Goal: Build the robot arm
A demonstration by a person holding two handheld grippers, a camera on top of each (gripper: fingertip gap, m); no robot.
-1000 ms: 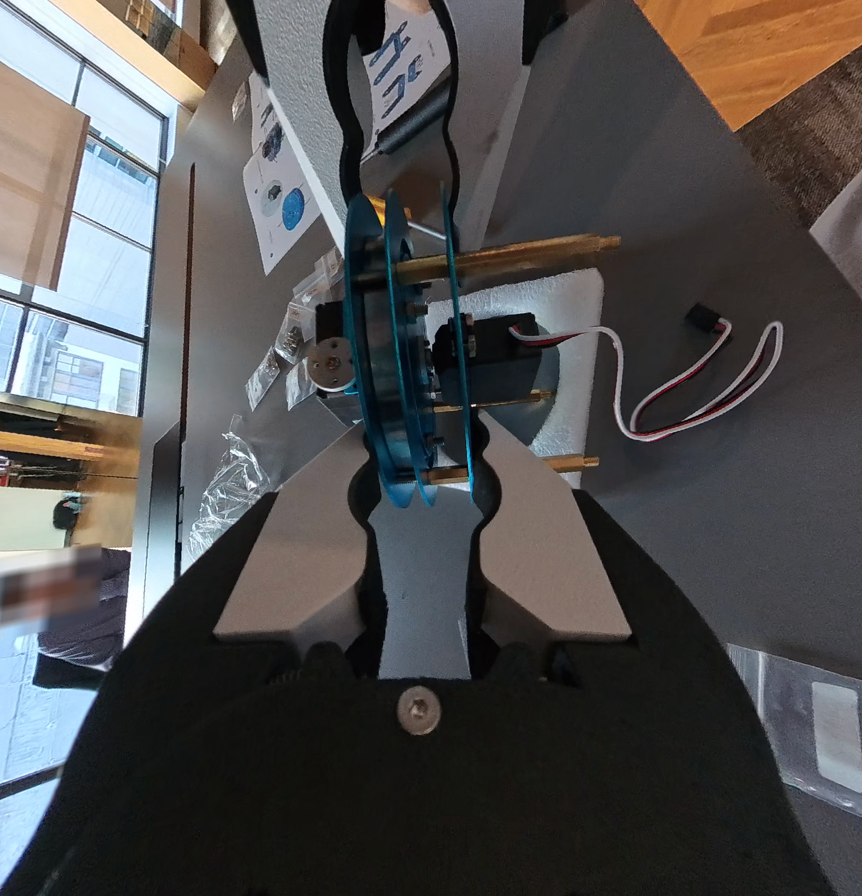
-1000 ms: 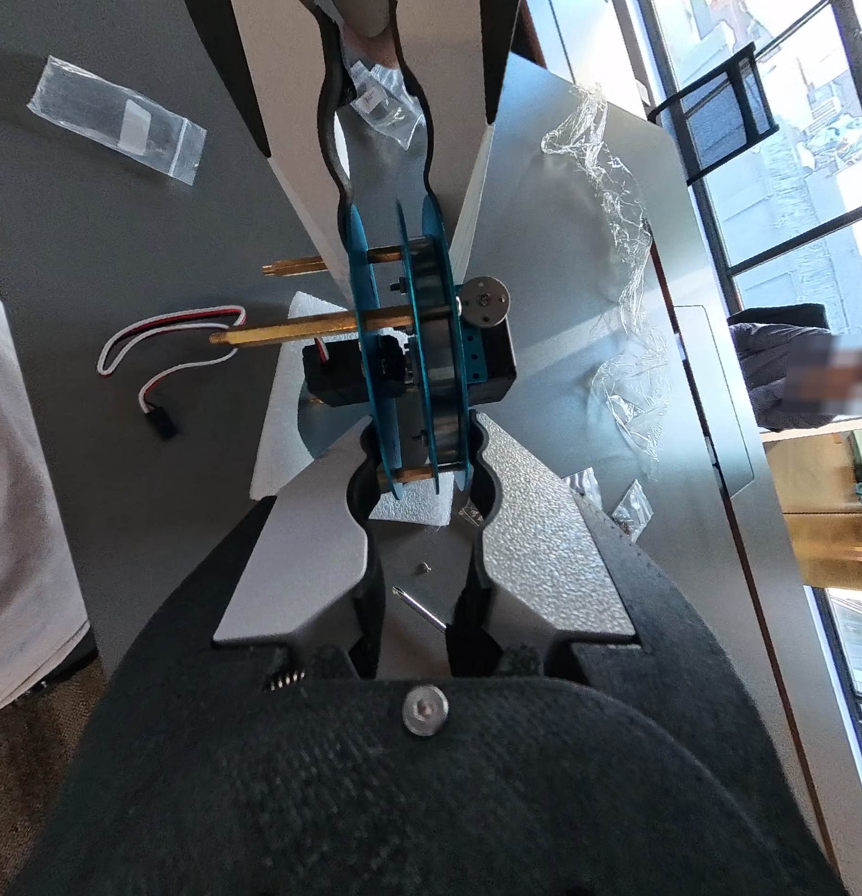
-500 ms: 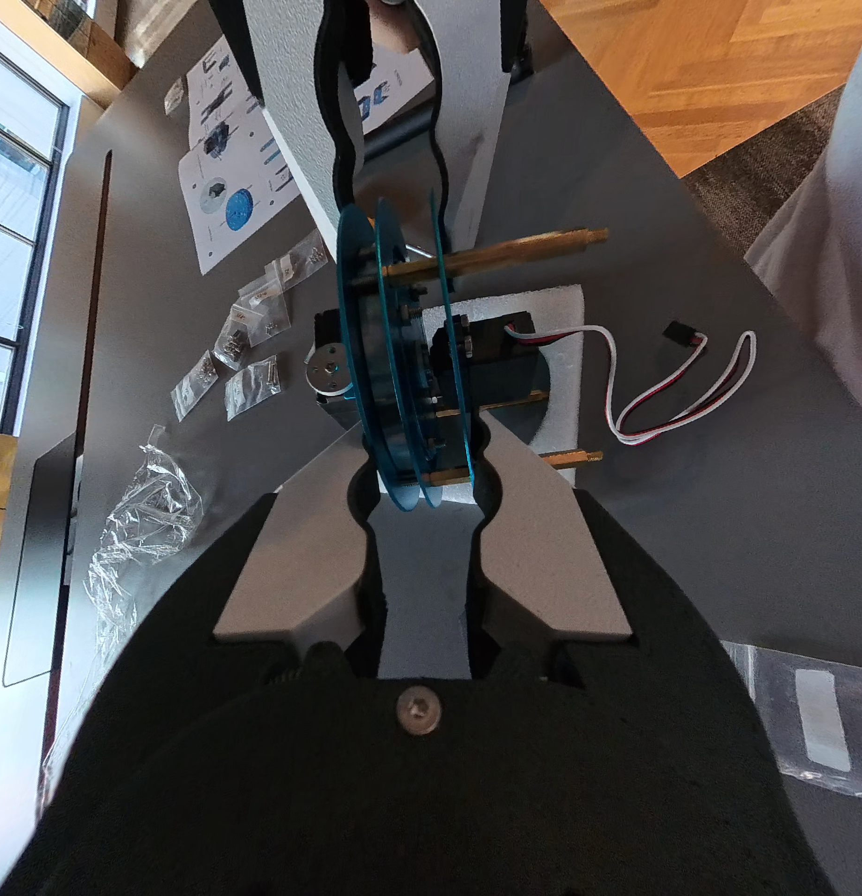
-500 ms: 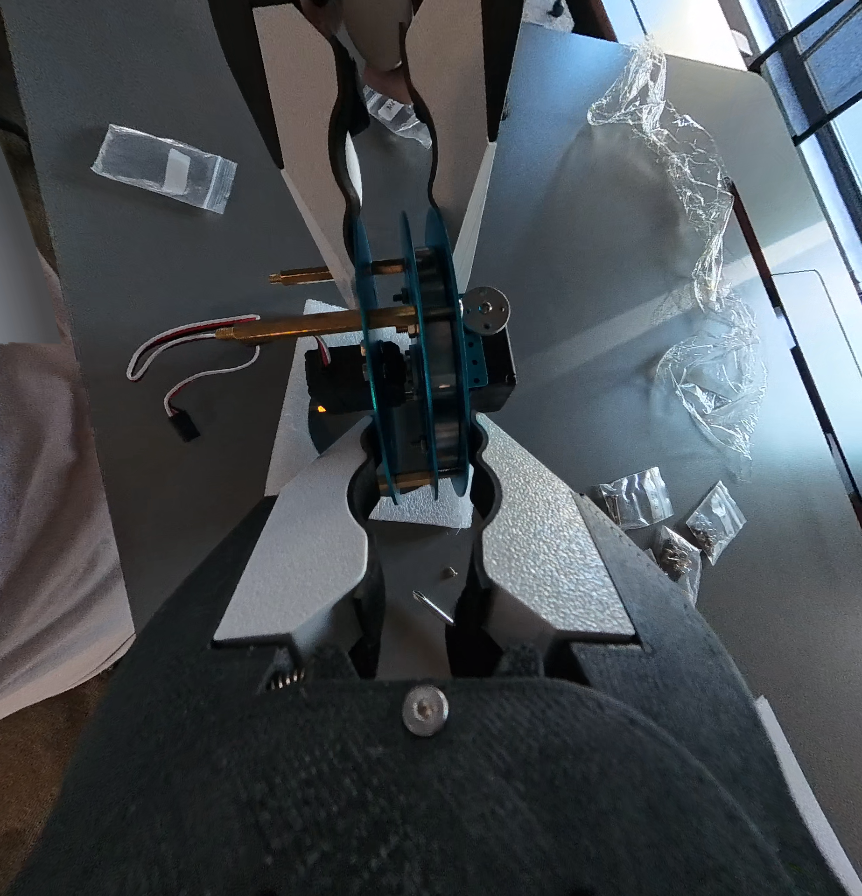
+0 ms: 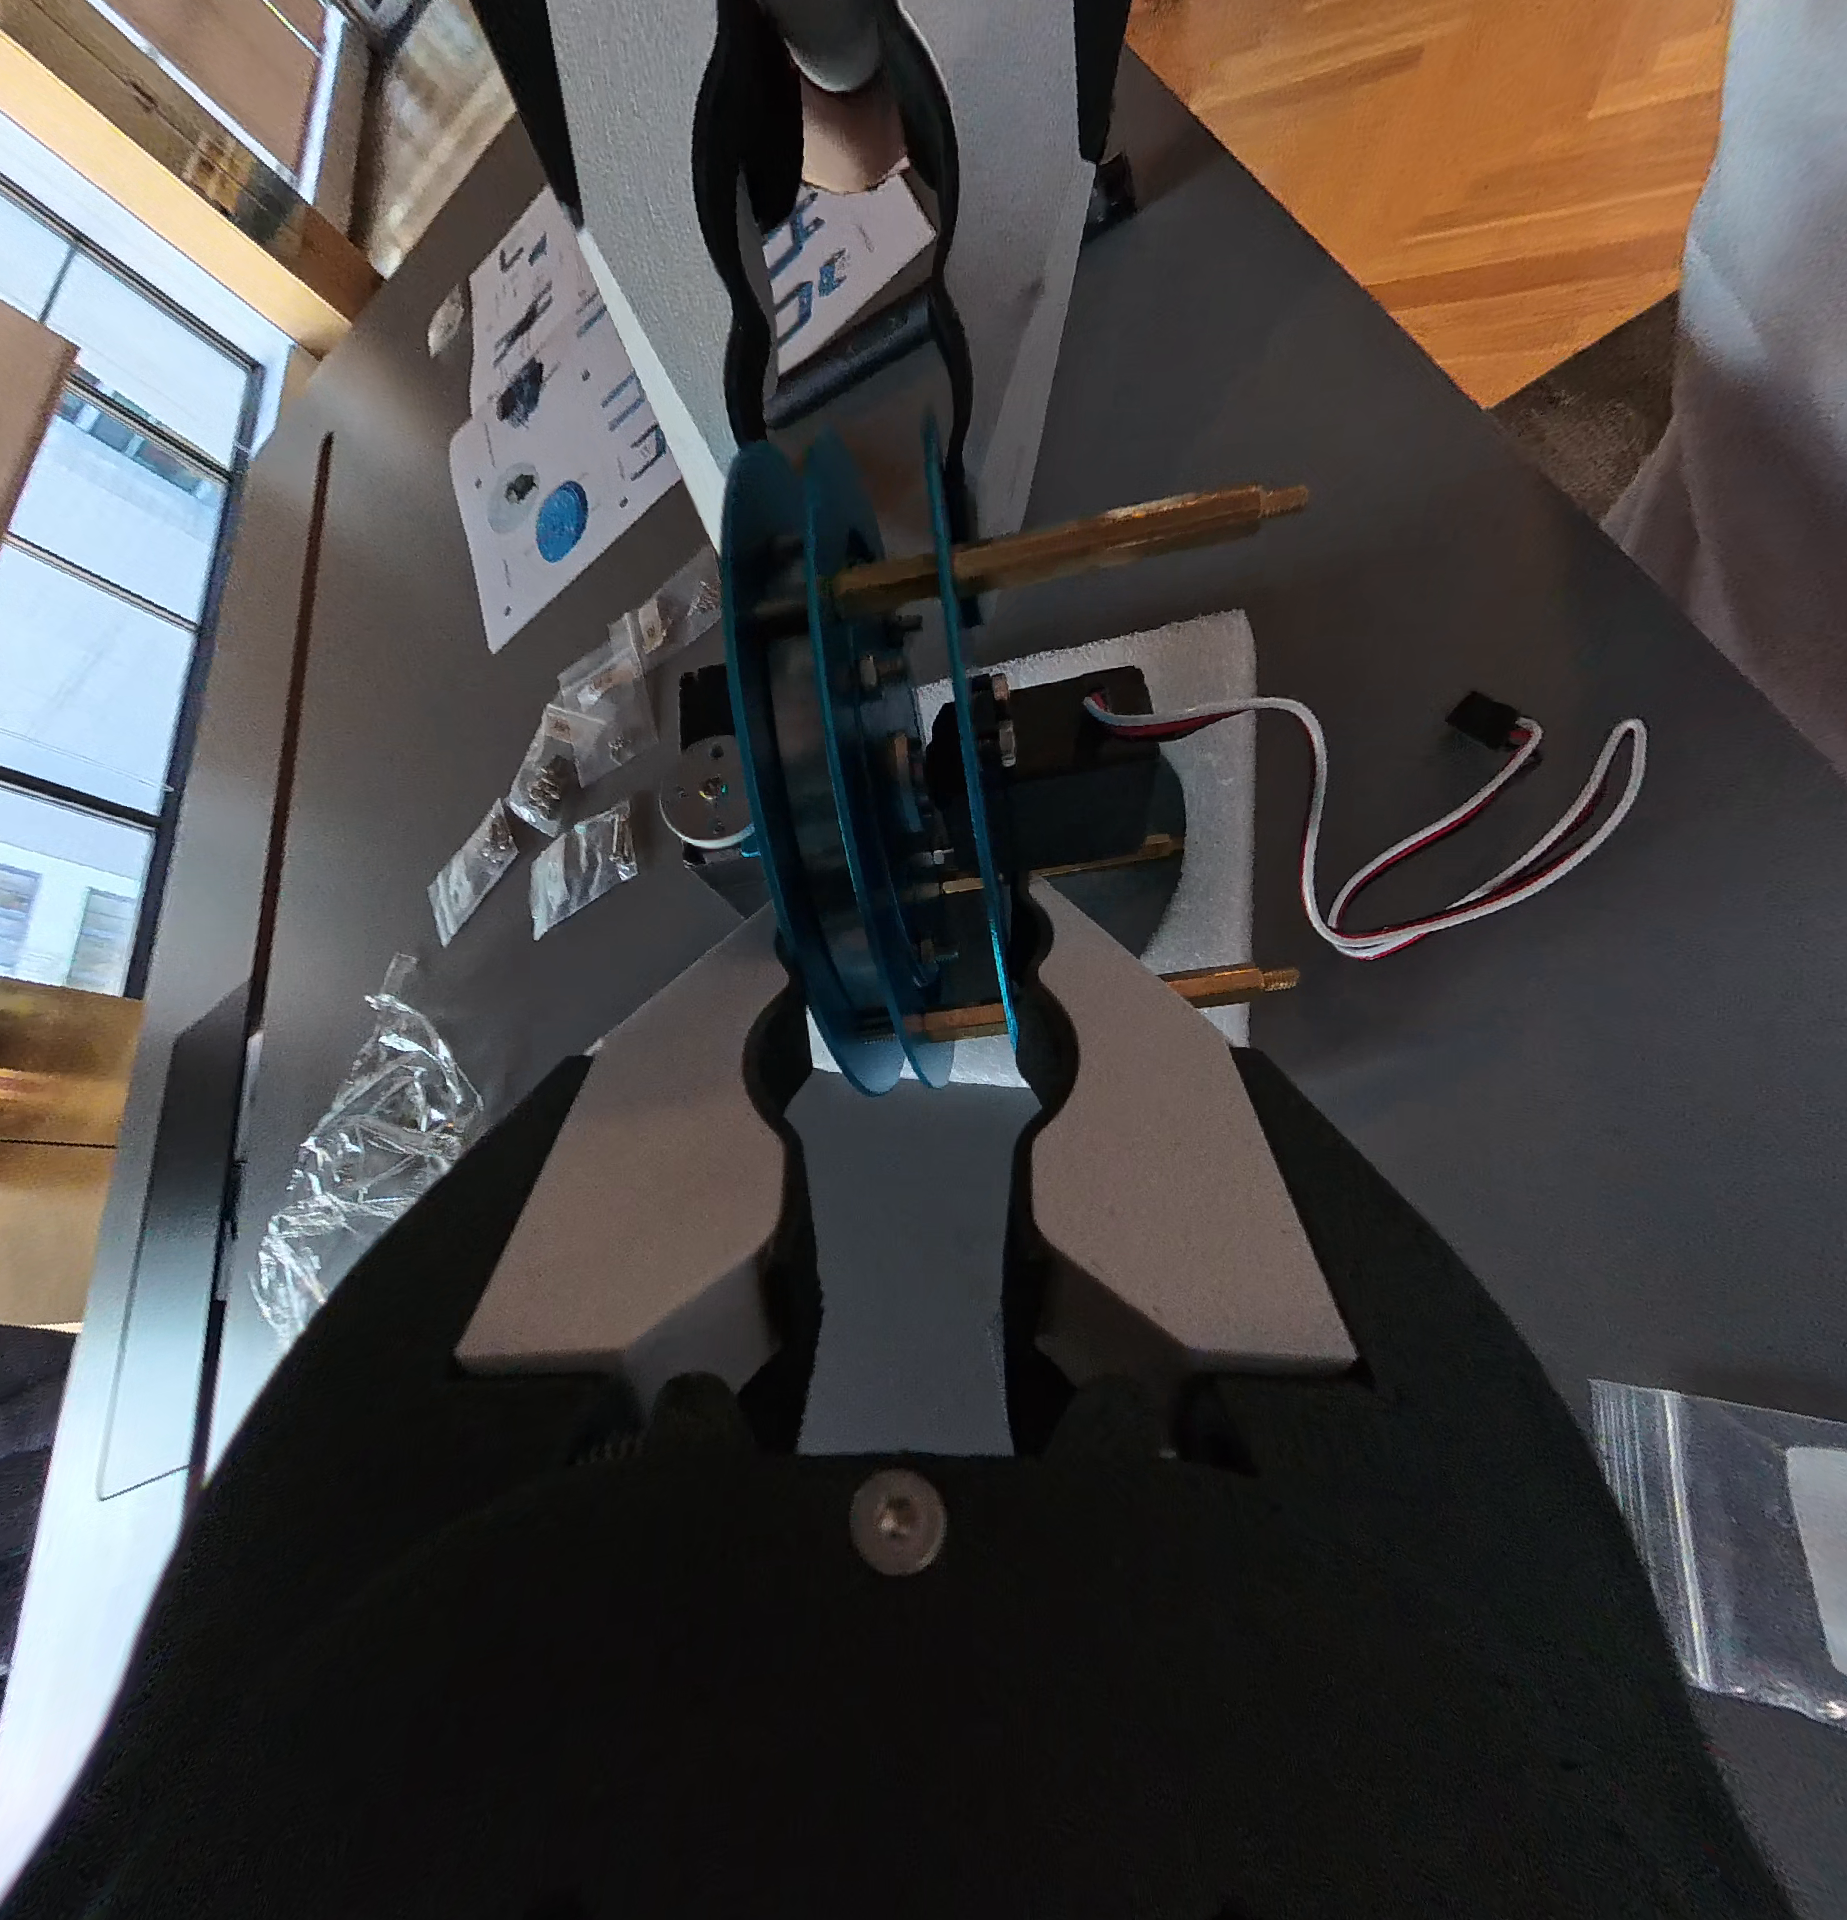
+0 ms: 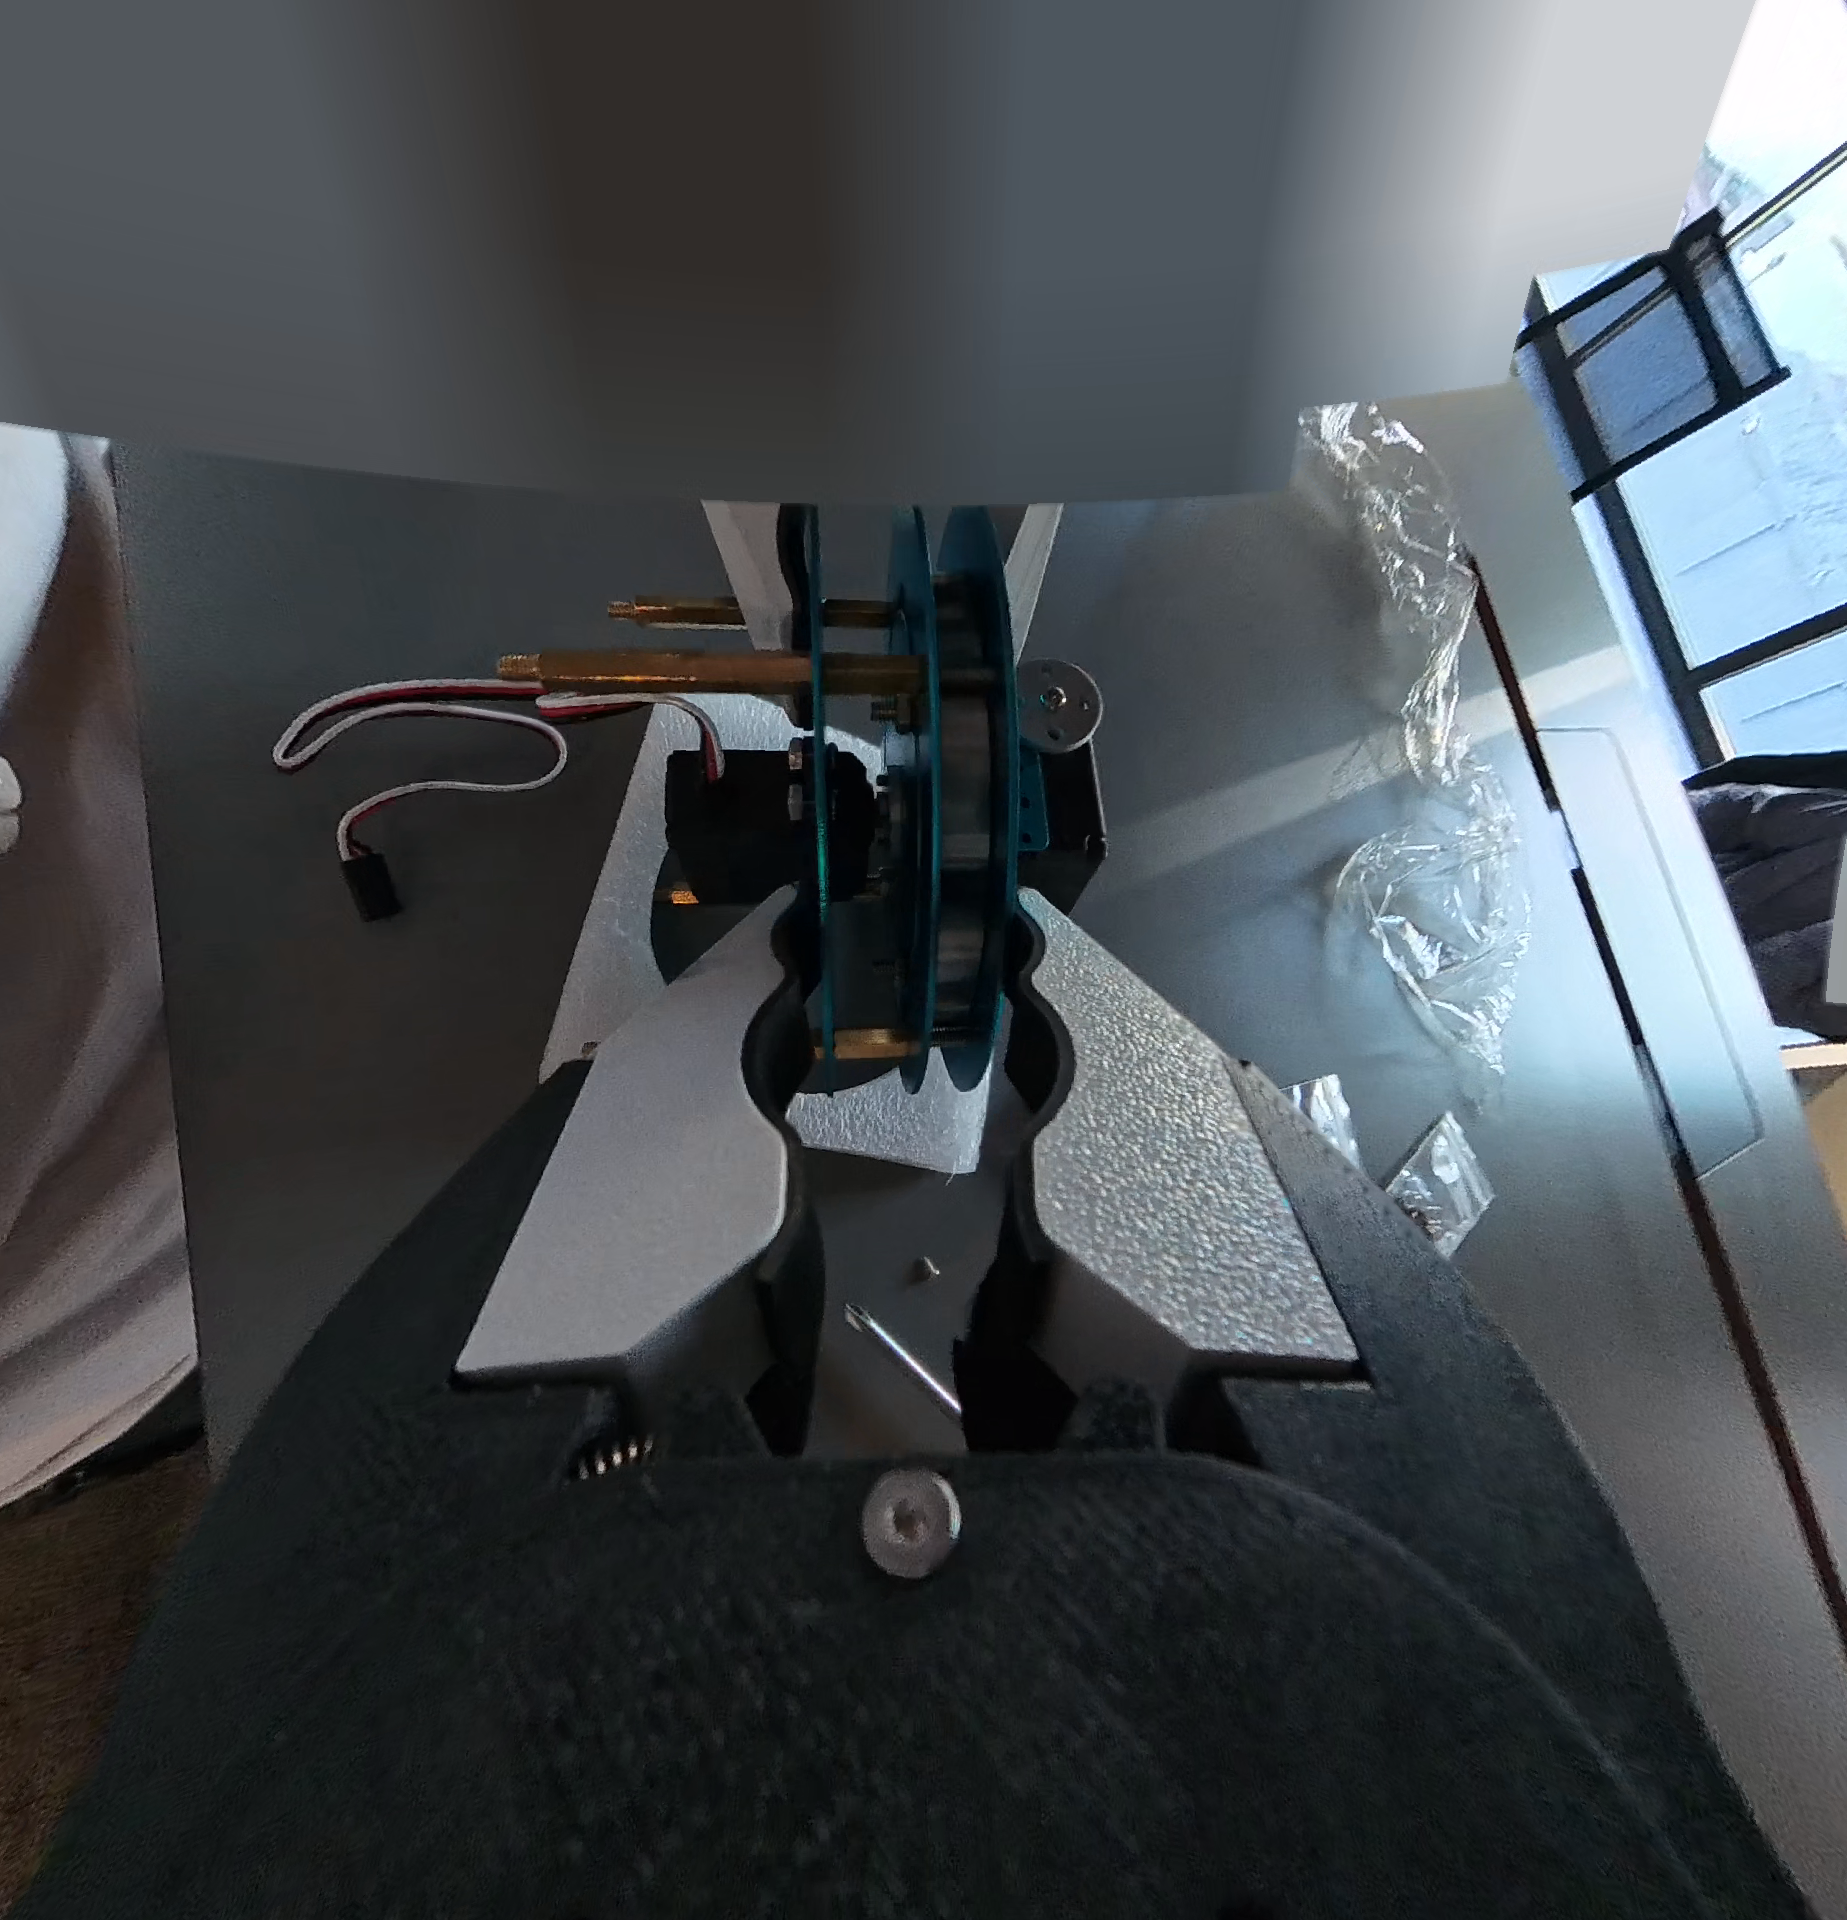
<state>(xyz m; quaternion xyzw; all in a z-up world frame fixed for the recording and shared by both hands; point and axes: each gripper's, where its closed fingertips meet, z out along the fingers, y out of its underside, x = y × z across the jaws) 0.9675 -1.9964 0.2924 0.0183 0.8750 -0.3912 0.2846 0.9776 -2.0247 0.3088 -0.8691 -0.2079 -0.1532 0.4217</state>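
— Between the fingers of the left tool point(image 5: 903, 997), what is clamped?

— One edge of a blue disc assembly point(image 5: 857, 790): three thin blue plates on edge, joined by brass standoffs point(image 5: 1064, 540), with a black servo point(image 5: 1054, 758) mounted through them. The right tool point(image 6: 903, 977) is closed on the opposite edge of the same assembly point(image 6: 908, 790), so both tools hold it up above the dark grey table point(image 5: 1521, 1091).

— What lies under it?

— A white foam block point(image 5: 1210, 665), directly below. The servo's red, white and black cable point(image 5: 1418, 883) loops over the table to a black plug point(image 5: 1485, 717).

— And around?

— On the window side, several small clear bags of screws point(image 5: 576, 810) and crumpled clear wrap point(image 5: 368, 1143). Beyond them a printed instruction sheet point(image 5: 545, 499). Another zip bag point(image 5: 1771, 1538) sits near the left tool's body. A small loose screw point(image 6: 927, 1265) and a thin pin point(image 6: 903, 1371) lie on the table between the right tool's fingers.

— Anything blocking the view?

— The far tool's fingers hide the top of the plates, and a blurred patch covers the upper part of the right wrist view.
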